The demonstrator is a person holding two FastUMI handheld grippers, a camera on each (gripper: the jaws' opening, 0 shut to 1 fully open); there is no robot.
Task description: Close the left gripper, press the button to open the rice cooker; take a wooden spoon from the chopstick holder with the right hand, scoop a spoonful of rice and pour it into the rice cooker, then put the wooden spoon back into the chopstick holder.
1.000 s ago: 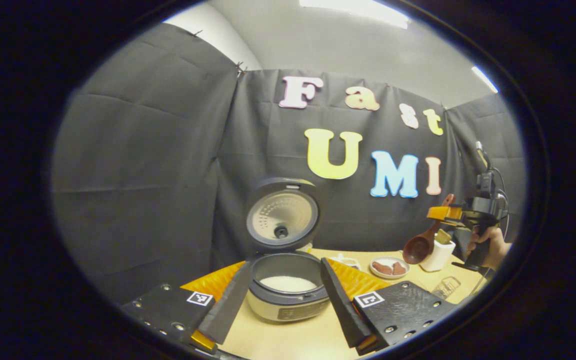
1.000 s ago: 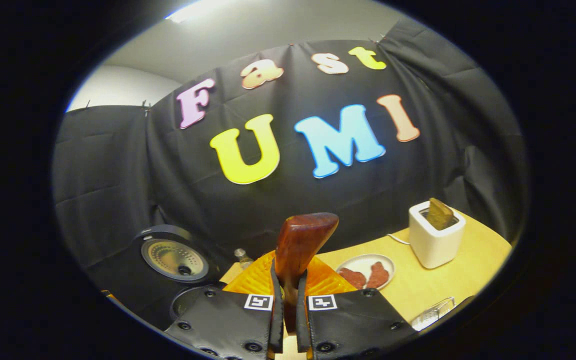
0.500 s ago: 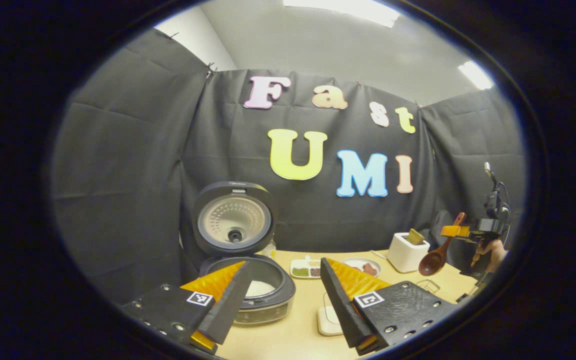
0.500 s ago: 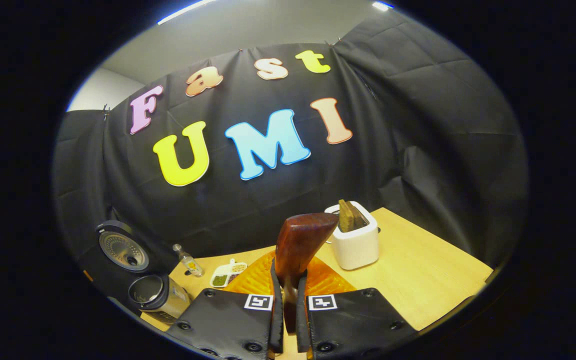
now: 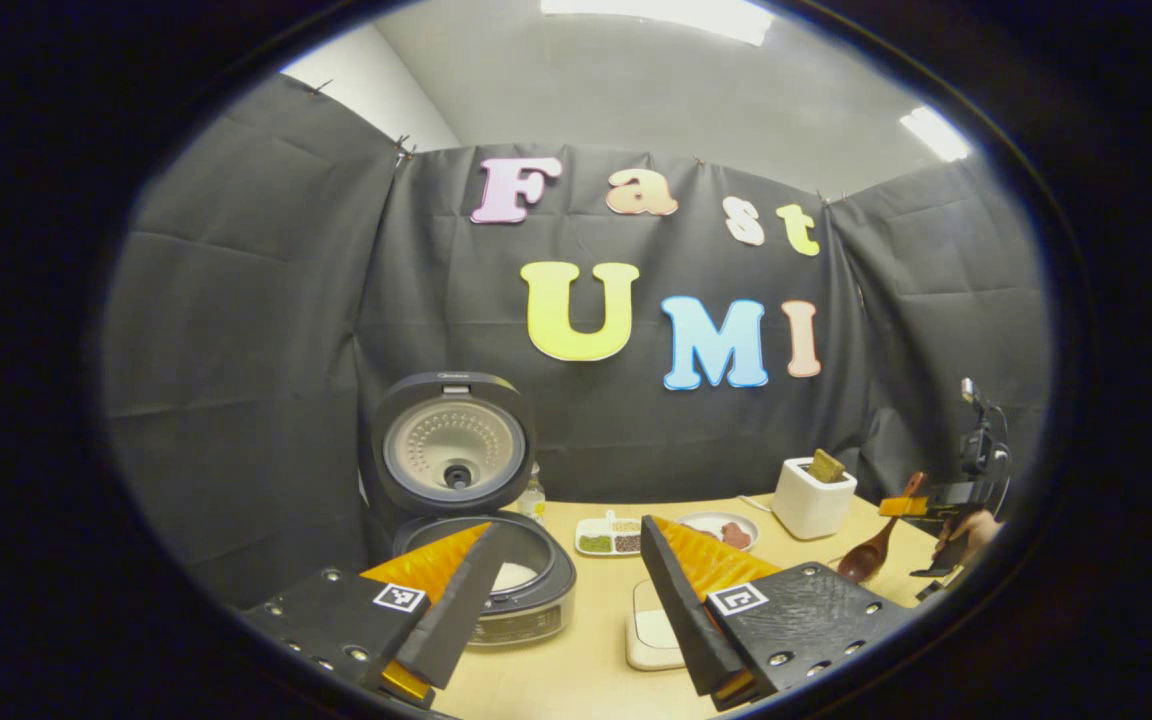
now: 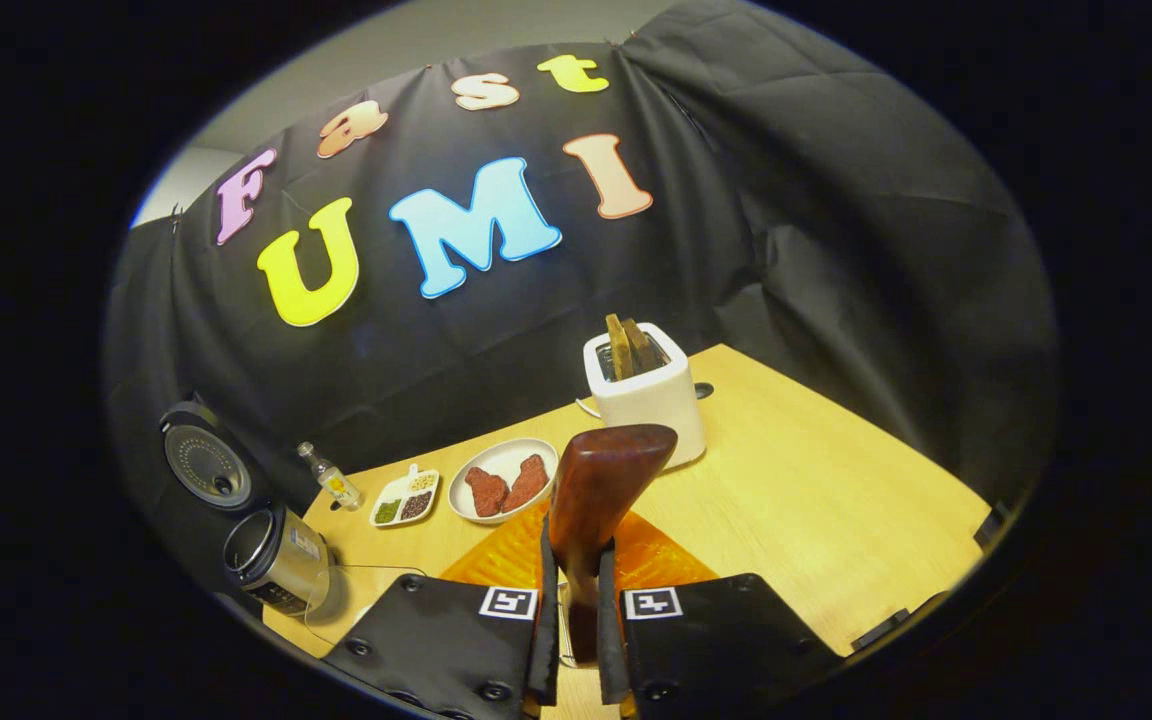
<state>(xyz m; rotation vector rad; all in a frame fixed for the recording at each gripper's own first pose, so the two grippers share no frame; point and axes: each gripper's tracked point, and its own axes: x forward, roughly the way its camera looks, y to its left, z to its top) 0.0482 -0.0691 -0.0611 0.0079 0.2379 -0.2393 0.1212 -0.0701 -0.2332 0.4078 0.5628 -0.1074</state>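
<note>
Black cloth closes off the booth on three sides, with a pale wooden table at its foot.

Left gripper view: my left gripper has its fingers spread apart and grips nothing. Beyond it, on the left of the table, the cooker stands with its lid raised upright, and white rice shows in the pot. I judge the button step finished. To the right of the cooker lie a divided dish of grains, a plate with two reddish pieces, and a white holder at the far right. A flat white block sits near, between my fingers. At the right edge the right gripper, in a hand, carries the spoon, bowl hanging low above the table near the holder.

Right gripper view: my right gripper is clamped on the spoon, whose handle end rises between the two fingers. Ahead and just beyond stands the holder, with brown utensils upright in it. The plate and dish lie to its left, a small bottle farther left, and the cooker at the near left edge, lid up.

Assessment: with rice in the pot and the spoon near the holder, I judge the scoop and pour probably done, though I cannot see into the spoon's bowl. Remaining: return the spoon to the holder and release.
</note>
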